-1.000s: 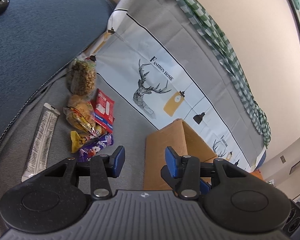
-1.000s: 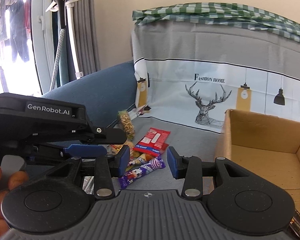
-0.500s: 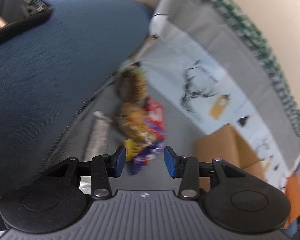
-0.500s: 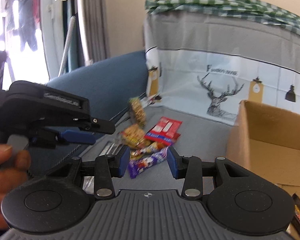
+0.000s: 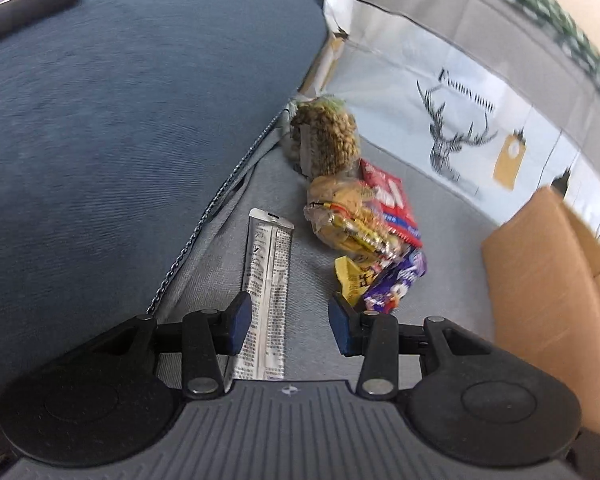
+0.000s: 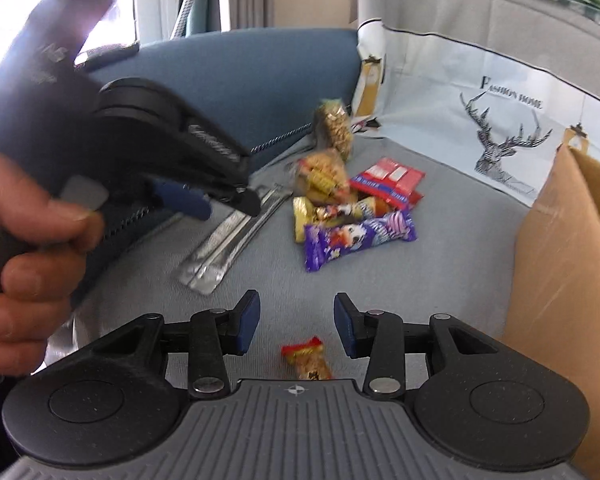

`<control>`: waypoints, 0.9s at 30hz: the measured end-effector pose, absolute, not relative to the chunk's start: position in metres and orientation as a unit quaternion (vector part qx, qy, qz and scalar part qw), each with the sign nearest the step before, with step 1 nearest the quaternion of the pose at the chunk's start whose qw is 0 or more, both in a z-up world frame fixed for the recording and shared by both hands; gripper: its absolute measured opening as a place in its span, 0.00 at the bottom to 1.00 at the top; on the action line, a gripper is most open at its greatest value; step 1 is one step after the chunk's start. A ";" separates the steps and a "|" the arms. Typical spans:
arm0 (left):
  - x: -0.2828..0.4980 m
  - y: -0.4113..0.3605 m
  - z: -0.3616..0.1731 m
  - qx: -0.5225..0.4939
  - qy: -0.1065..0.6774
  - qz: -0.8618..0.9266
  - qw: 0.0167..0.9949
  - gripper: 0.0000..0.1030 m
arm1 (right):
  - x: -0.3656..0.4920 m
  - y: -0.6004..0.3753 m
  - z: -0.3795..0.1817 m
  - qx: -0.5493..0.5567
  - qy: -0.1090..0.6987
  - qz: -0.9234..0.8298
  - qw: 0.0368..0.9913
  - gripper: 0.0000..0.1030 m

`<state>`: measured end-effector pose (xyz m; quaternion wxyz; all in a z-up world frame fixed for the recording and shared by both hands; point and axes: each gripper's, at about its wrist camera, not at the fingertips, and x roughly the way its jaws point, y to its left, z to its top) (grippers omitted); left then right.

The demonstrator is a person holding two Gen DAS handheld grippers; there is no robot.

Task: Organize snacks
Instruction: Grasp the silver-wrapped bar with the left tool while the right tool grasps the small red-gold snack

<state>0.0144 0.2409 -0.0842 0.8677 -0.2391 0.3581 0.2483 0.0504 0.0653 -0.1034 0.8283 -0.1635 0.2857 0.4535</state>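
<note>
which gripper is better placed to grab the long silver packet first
Left. The silver packet runs up between the open fingers of the left gripper. The right gripper is lined up over a small red candy, with the packet off to its left.

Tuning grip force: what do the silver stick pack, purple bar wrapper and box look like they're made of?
Silver stick pack: looks like metallised film or foil, glossy, with bright glare and creases along its seams. Purple bar wrapper: thin printed plastic film, shiny and crinkled at the ends. Box: plain brown cardboard, matte; whether it is corrugated cannot be told.
</note>
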 end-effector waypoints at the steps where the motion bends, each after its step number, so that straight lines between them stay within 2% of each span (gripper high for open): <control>1: 0.017 0.240 -0.088 -0.232 0.364 0.251 0.866 0.45 | 0.052 0.065 -0.108 -0.166 0.290 0.454 0.826 0.42; 10: 0.031 0.236 -0.108 -0.203 0.398 0.253 0.858 0.45 | 0.062 0.071 -0.128 -0.204 0.339 0.444 0.804 0.42; 11: 0.032 0.235 -0.108 -0.196 0.400 0.252 0.859 0.43 | 0.061 0.071 -0.128 -0.206 0.337 0.445 0.804 0.42; 12: 0.033 0.233 -0.109 -0.188 0.403 0.253 0.859 0.34 | 0.061 0.071 -0.128 -0.207 0.337 0.445 0.803 0.42; 13: 0.033 0.231 -0.109 -0.178 0.407 0.255 0.859 0.32 | 0.061 0.071 -0.128 -0.206 0.338 0.446 0.803 0.41; 15: 0.033 0.230 -0.108 -0.172 0.408 0.256 0.859 0.26 | 0.061 0.070 -0.128 -0.202 0.340 0.450 0.801 0.29; 17: 0.029 0.232 -0.106 -0.181 0.406 0.257 0.858 0.24 | 0.060 0.070 -0.127 -0.206 0.332 0.453 0.802 0.27; 23: 0.008 0.235 -0.099 -0.267 0.401 0.219 0.848 0.23 | 0.063 0.066 -0.118 -0.186 0.296 0.435 0.830 0.27; 27: 0.006 0.230 -0.102 -0.271 0.419 0.203 0.843 0.24 | 0.073 0.064 -0.121 -0.170 0.317 0.421 0.833 0.27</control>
